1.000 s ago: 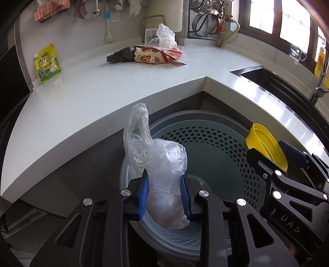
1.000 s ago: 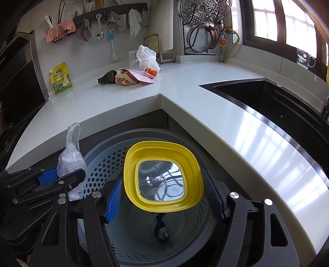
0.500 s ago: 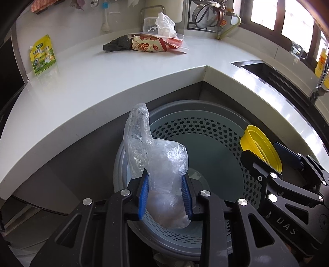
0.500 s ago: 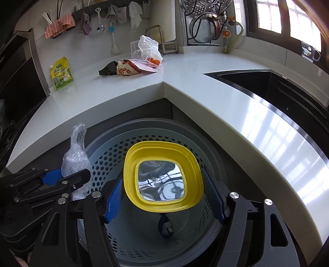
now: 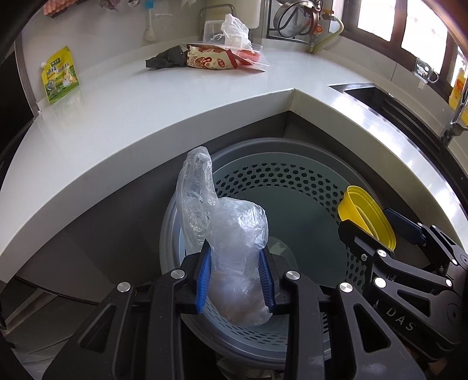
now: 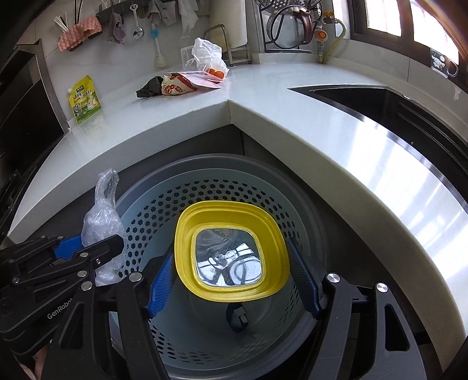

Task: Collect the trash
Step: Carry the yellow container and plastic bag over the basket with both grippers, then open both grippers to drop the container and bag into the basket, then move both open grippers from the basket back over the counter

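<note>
My left gripper (image 5: pixel 235 282) is shut on a crumpled clear plastic bag (image 5: pixel 231 233) and holds it over the near rim of a round grey perforated trash bin (image 5: pixel 292 187). My right gripper (image 6: pixel 231 280) is shut on a yellow plastic container (image 6: pixel 231 251) with a foil bottom, held over the bin's middle (image 6: pixel 204 193). From the left wrist view the yellow container (image 5: pixel 365 216) shows at the right; from the right wrist view the bag (image 6: pixel 101 216) shows at the left. More trash lies on the back counter: a snack wrapper (image 5: pixel 210 60), a dark rag (image 5: pixel 165 60) and a white bag (image 5: pixel 235 29).
A white L-shaped counter (image 5: pixel 146 117) wraps behind the bin. A green-yellow pouch (image 5: pixel 60 76) leans on the left wall. A dark sink (image 6: pixel 395 102) is at the right. A kettle rack (image 6: pixel 292 26) and hanging utensils (image 6: pixel 137 20) line the back wall.
Both grippers have sunk lower toward the bin with their loads; the counter has risen in both views. Both grips are unchanged.
</note>
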Action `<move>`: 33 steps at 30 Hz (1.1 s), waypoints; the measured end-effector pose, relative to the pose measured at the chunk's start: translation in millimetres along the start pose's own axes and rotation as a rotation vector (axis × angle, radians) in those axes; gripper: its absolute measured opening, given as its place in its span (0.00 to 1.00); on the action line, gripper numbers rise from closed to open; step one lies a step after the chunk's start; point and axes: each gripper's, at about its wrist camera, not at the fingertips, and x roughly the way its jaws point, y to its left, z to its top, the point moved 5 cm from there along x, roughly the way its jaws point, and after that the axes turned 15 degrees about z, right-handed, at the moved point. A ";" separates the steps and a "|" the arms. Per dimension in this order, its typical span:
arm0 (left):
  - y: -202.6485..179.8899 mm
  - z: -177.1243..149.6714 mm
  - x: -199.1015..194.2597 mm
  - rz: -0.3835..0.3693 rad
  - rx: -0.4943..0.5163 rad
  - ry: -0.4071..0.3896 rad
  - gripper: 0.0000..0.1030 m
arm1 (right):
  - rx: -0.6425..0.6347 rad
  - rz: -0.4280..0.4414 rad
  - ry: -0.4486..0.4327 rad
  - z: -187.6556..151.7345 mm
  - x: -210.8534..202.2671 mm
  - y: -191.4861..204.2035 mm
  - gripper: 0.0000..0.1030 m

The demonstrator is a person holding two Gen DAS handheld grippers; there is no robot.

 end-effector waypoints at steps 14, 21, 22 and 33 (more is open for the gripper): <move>6.2 -0.8 -1.3 0.010 -0.018 -0.003 0.47 | -0.007 -0.019 -0.010 1.1 -0.2 -2.7 0.76; 8.3 -0.4 -2.4 0.016 -0.023 -0.005 0.52 | -0.004 -0.016 -0.010 0.2 -0.8 -3.3 0.76; 8.4 -0.3 -2.7 0.016 -0.022 -0.005 0.53 | -0.004 -0.016 -0.011 0.2 -1.1 -3.6 0.76; 10.6 0.5 -4.7 0.022 -0.028 -0.009 0.59 | 0.005 -0.015 -0.023 1.5 -3.8 -5.8 0.76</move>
